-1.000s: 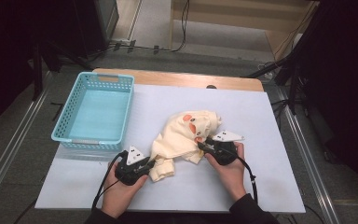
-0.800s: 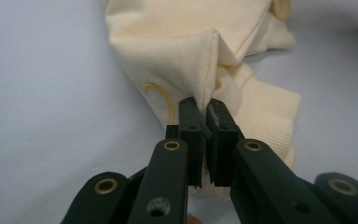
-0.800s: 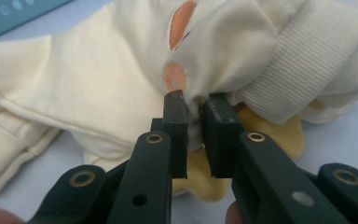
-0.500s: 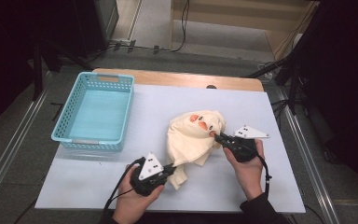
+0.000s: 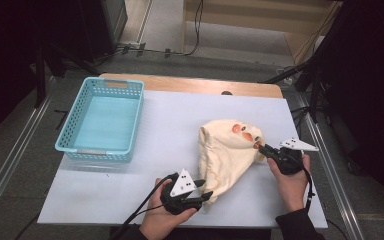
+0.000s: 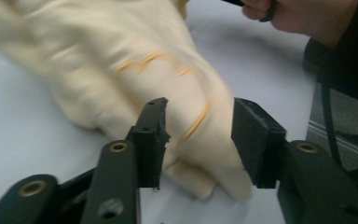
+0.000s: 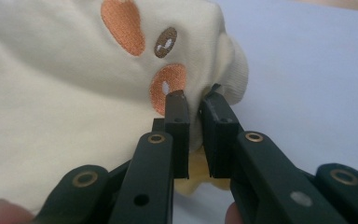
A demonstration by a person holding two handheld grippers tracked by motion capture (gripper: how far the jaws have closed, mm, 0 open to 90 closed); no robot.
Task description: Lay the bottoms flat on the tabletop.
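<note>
Right gripper (image 7: pixel 193 105): jaws pinched tight on a fold of the cream garment (image 5: pixel 227 157), right by its orange embroidered patches (image 7: pixel 121 25).
Right hand (image 5: pixel 291 180): wrapped around the gripper body at the cloth's right edge, forearm coming in from the table's near side.
Left gripper (image 6: pixel 198 135): jaws had just been opening; the pads stood apart with the garment's near end bulging between them, not squeezed.
Left hand (image 5: pixel 162 220): low at the near edge, gripper pointing right toward the cloth.
Garment: spread on the white table (image 5: pixel 170 130), right of centre.
Blue basket (image 5: pixel 102 120): well apart, at the far left.
</note>
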